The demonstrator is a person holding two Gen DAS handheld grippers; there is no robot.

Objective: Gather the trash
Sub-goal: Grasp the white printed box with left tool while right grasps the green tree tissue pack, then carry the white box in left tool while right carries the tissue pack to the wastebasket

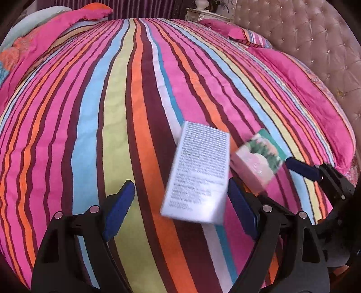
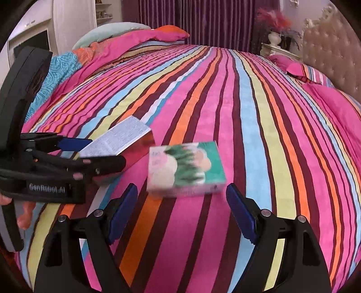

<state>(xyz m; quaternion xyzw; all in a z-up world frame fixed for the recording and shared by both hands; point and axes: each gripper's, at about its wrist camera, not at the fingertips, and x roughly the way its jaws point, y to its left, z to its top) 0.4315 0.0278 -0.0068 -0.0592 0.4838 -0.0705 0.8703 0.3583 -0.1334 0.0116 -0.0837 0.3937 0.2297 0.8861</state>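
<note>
Two pieces of trash lie on a striped bedspread. A white box with printed text lies between the open fingers of my left gripper, closer to the right finger. The same white box shows in the right wrist view, with the left gripper around it. A pink and green box lies just ahead of my open right gripper. It also shows in the left wrist view, with a right gripper fingertip beside it. Neither gripper holds anything.
Pink pillows lie along the tufted headboard at the right. A folded quilt and pillows are heaped at the far left. Purple curtains and a nightstand with a vase stand behind the bed.
</note>
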